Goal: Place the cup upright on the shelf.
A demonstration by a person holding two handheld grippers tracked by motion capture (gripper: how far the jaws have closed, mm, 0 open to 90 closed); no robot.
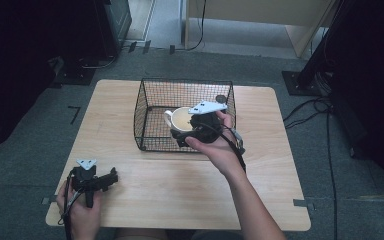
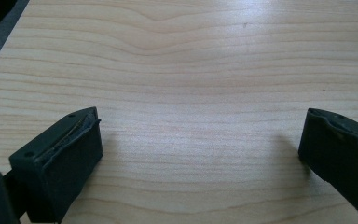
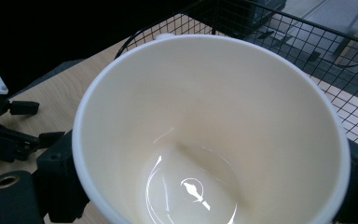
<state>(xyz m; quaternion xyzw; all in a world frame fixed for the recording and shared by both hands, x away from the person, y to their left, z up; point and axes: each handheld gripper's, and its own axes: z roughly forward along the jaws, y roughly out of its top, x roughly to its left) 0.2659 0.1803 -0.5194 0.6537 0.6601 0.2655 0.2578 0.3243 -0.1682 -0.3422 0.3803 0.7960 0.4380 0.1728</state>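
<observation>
Right now the right gripper (image 1: 187,136) has its jaws clamped across a glossy, prob. ceramic cup (image 3: 209,130), rigid, breakable, slick btw the pads, over the wire basket (image 1: 150,107); left gripper (image 2: 200,149) jaws spread, nothing btw them.

A lab: stand bases (image 1: 300,80), floor cables (image 1: 307,107) (grey carpet) around table (image 1: 180,190).

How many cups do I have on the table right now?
1. A cream ceramic cup with a handle sits inside the black wire basket, clamped between the right gripper's jaws. The left gripper hovers open over bare wooden table.
</observation>
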